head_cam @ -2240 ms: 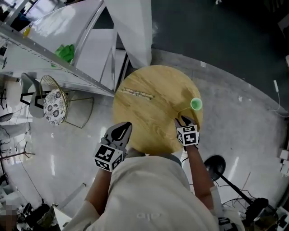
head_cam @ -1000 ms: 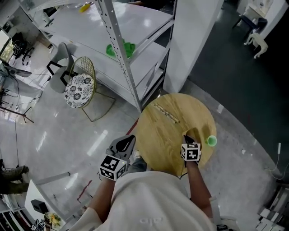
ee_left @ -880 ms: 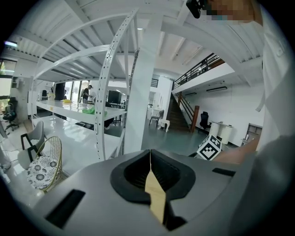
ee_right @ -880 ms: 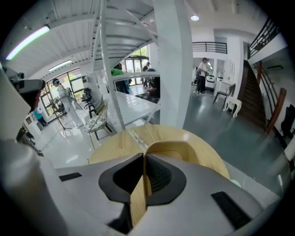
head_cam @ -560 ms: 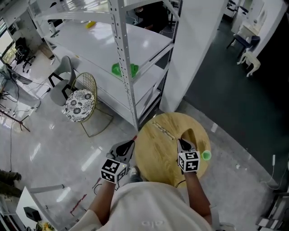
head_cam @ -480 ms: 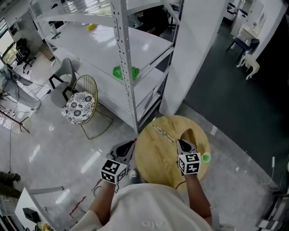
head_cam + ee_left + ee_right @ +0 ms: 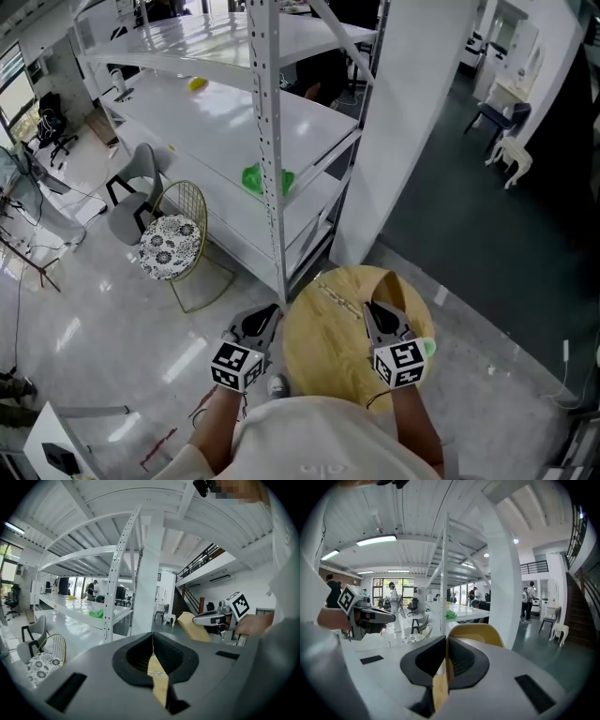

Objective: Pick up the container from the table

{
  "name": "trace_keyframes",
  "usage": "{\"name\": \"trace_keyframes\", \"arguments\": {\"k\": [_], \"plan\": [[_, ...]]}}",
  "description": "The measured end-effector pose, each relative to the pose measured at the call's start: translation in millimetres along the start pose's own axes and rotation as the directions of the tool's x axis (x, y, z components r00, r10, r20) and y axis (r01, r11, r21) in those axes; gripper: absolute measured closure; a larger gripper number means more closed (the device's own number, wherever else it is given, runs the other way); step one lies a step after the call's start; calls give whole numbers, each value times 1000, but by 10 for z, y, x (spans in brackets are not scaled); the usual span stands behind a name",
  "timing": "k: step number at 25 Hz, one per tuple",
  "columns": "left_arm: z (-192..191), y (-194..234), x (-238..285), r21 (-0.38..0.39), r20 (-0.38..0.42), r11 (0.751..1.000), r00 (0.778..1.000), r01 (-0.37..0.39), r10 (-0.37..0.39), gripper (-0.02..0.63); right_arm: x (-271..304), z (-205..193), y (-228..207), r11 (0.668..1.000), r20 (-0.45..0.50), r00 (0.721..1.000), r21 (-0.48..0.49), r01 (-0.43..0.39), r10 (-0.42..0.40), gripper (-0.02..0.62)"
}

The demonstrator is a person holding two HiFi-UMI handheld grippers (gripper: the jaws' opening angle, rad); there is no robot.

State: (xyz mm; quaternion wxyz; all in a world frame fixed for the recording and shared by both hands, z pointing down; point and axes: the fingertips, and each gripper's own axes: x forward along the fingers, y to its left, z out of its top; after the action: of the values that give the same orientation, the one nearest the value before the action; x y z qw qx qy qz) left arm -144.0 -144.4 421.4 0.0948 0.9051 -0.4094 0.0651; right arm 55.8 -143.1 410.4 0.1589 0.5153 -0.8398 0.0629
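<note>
Beyond round table (image 7: pixel 323 352) and green container (image 7: pixel 428 347), shelving rack (image 7: pixel 266 141), wire chair (image 7: pixel 176 246)

A white shelving rack (image 7: pixel 265 141) stands ahead of the left gripper (image 7: pixel 261 319). A crumpled green thing (image 7: pixel 265 178) lies on a shelf by its post, and a small yellow thing (image 7: pixel 197 83) sits on a higher shelf, farther off to the left. Left of that gripper stands a wire chair (image 7: pixel 173 246) with a flower-patterned cushion, and a grey chair (image 7: pixel 131 187) is just beyond it. Ahead of the right gripper (image 7: pixel 375 314) rises a broad white column (image 7: pixel 412 122). A small white chair (image 7: pixel 511 150) stands far off to that gripper's right.
</note>
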Motion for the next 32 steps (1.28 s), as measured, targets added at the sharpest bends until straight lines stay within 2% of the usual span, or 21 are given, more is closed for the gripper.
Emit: {"name": "trace_keyframes", "arguments": {"k": [12,21,32], "plan": [[92,6,-64,8,16,1000,1000,20,-20,589,-233,113,116,998,86,996,-70,-9,15,552],[85,-139,1,15,11,998,998,58,-58,589,-277,-106,186,997,74,997,-71,-11,16,552],[50,-205,75,25,-15,997,998,67,-66,589,-227,-306,144,999,54,998,-39,-8,10,552]]}}
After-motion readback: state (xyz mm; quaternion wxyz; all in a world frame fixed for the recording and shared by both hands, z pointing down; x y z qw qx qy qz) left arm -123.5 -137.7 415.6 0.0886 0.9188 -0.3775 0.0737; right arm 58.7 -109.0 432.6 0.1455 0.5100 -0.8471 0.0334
